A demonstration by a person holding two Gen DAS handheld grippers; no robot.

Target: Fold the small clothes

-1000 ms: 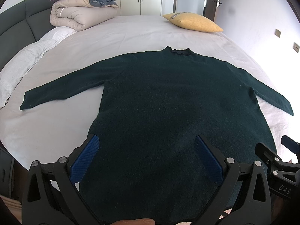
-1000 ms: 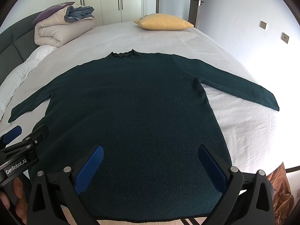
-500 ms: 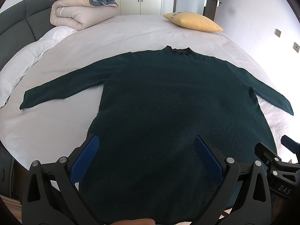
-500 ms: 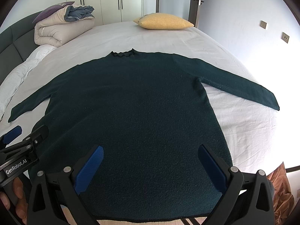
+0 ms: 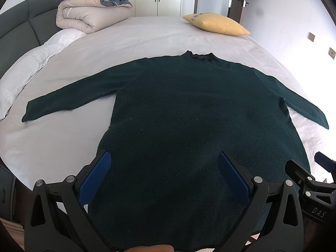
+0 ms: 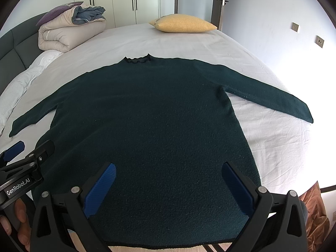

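A dark green sweater (image 5: 197, 113) is spread flat on the bed (image 5: 147, 37), ahead of both spread-jawed grippers, left gripper (image 5: 163, 168) and right gripper (image 6: 168, 178) (nothing held). Soft, limp knit is judged; sleeve cuffs should be pinched.

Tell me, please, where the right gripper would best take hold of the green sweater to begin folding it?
Probably the cuff of the right sleeve, approached from the outer side. The sweater lies flat, sleeves spread, so that free edge lifts easily and can be carried across the body. The right gripper hovers open above the hem.

Home bedroom: bed (image 5: 159, 35) w/ padded headboard (image 5: 19, 33), folded duvet (image 5: 88, 14), wardrobe doors (image 6: 126, 0).
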